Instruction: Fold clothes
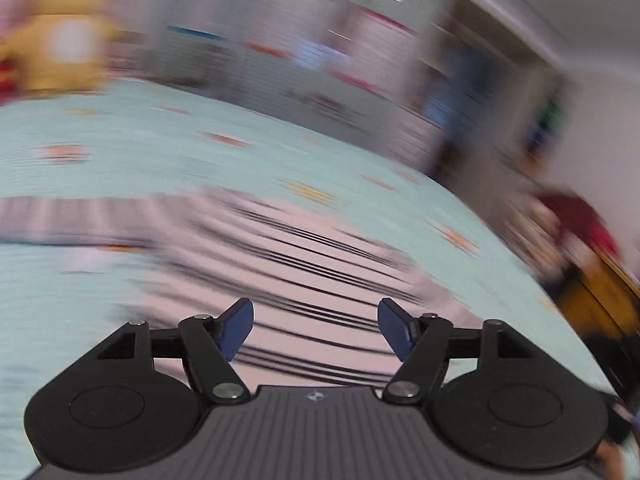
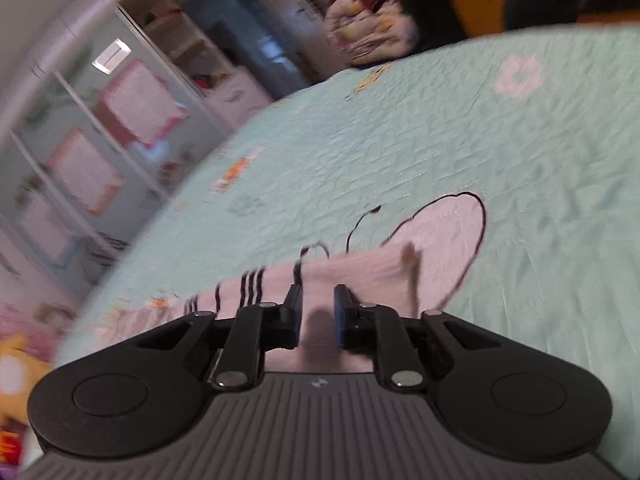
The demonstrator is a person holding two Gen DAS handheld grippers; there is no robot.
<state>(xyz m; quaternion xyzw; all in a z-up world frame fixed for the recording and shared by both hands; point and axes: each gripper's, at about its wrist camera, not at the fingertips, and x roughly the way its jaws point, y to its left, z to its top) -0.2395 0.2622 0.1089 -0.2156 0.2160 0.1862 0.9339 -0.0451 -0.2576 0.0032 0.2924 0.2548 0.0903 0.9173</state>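
- Pink striped shirt [image 1: 320, 264] lies on the bed [image 1: 120, 152]; left hand-held gripper [image 1: 316, 328] gapes empty above it.
- Right hand-held gripper [image 2: 317, 316], fingers narrowly parted around cloth, may lose it: loose hold.

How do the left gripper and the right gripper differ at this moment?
The left gripper has its fingers spread wide; the right gripper has them close together, with a narrow gap. The left view is heavily blurred; the right view is clearer. Both are above the pink striped garment on the mint bedspread.
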